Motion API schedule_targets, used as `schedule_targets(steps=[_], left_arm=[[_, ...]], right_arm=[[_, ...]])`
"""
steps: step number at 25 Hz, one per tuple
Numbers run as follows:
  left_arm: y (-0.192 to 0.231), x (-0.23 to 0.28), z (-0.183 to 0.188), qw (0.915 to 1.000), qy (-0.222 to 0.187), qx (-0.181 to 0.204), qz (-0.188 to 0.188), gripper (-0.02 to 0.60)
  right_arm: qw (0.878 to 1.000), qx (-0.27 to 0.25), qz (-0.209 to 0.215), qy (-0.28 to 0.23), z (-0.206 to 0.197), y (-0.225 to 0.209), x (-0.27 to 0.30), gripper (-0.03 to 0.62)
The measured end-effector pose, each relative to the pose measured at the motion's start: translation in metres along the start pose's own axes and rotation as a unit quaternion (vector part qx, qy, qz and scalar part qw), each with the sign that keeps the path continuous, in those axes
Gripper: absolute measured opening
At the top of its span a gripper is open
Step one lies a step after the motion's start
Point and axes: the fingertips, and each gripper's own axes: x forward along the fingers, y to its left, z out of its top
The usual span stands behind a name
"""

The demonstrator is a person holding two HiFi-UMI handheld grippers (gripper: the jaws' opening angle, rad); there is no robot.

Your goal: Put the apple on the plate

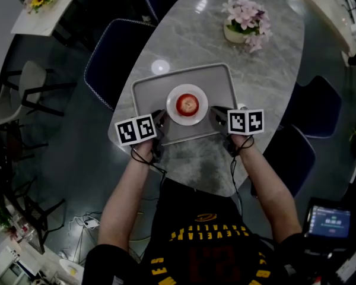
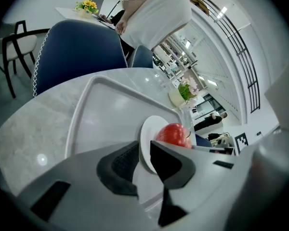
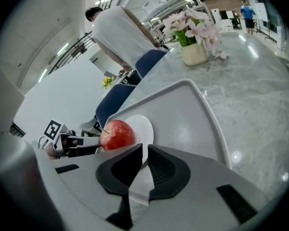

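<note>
Red apple point(image 1: 188, 104) sits on the round white plate point(image 1: 172, 111), frame centre; left gripper point(image 2: 145, 150) fingers released about its rim, right gripper point(image 3: 145, 153) fingers clenching it.

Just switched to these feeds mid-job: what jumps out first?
A red apple sits on a white plate in the middle of a grey tray on the marble table. The left gripper and right gripper flank the plate, each with its rim between its jaws: the left's stand apart, the right's look closed on it. Pink flowers stand at the table's far end.
</note>
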Motion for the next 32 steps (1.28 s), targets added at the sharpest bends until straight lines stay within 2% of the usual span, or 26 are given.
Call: schedule_targets(steps=[5,7,9,11,14,18,22,26,30,32], left_arm=[[-0.024,-0.037,0.004,0.9974,-0.055,0.044,-0.014,0.075],[-0.047,-0.052,0.002,0.9936,-0.08,0.068,-0.042,0.07],[-0.074,-0.069,-0.006,0.9886,-0.097,0.089,-0.073,0.002],[-0.101,-0.086,-0.019,0.9833,-0.108,0.113,-0.093,0.002],[-0.138,-0.112,-0.041,0.9746,-0.134,0.152,-0.095,0.002],[-0.191,-0.142,-0.077,0.9609,-0.175,0.184,-0.11,0.002],[-0.239,-0.165,-0.109,0.9487,-0.209,0.201,-0.125,0.002],[-0.287,-0.18,-0.14,0.932,-0.24,0.238,-0.132,0.002],[-0.327,-0.189,-0.175,0.9122,-0.268,0.278,-0.136,0.002],[-0.342,-0.19,-0.191,0.9062,-0.274,0.29,-0.14,0.002]], right_arm=[[0.998,-0.037,0.01,-0.041,-0.005,0.022,-0.038,0.038],[0.997,-0.047,0.034,-0.053,-0.009,0.036,-0.053,0.037],[0.994,-0.054,0.058,-0.069,-0.014,0.053,-0.07,0.006],[0.991,-0.063,0.074,-0.088,-0.019,0.069,-0.09,0.006],[0.983,-0.087,0.091,-0.132,-0.026,0.094,-0.125,0.006],[0.964,-0.147,0.101,-0.2,-0.041,0.123,-0.178,0.006],[0.944,-0.18,0.093,-0.259,-0.06,0.131,-0.237,0.006],[0.928,-0.206,0.059,-0.305,-0.085,0.122,-0.295,0.006],[0.916,-0.218,0.038,-0.334,-0.113,0.118,-0.337,0.006],[0.912,-0.223,0.036,-0.342,-0.123,0.121,-0.35,0.006]])
